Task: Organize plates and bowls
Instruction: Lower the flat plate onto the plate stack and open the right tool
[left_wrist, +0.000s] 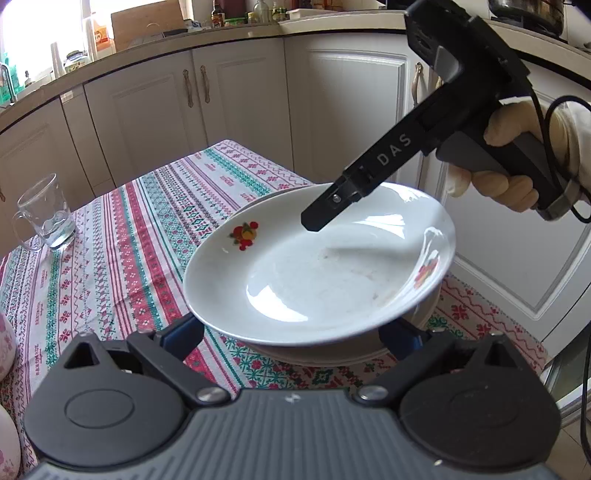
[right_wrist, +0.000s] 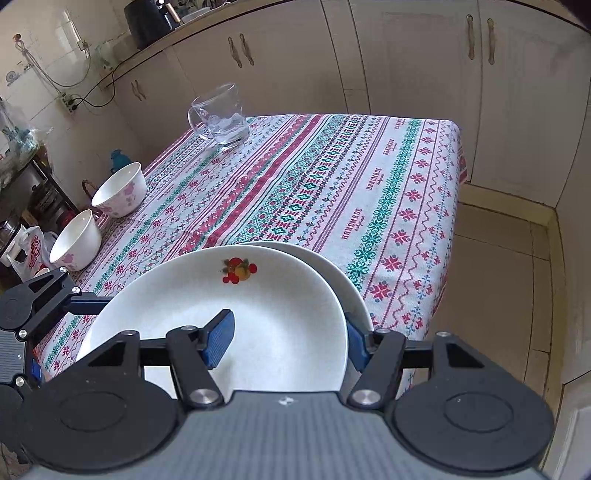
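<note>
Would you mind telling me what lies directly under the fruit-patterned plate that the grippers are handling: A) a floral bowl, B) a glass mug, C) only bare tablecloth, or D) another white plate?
D: in the right wrist view the rim of a second white plate shows behind and below the fruit-patterned plate, which the right gripper straddles at its edge.

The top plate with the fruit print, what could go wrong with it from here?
1. The top plate sits tilted and off-centre on the plate beneath, so it could slide off if released.
2. The right gripper straddles only its rim with jaws wide, so the hold looks insecure.
3. The stack stands near the table's corner; a slip might send a plate to the floor.
</note>
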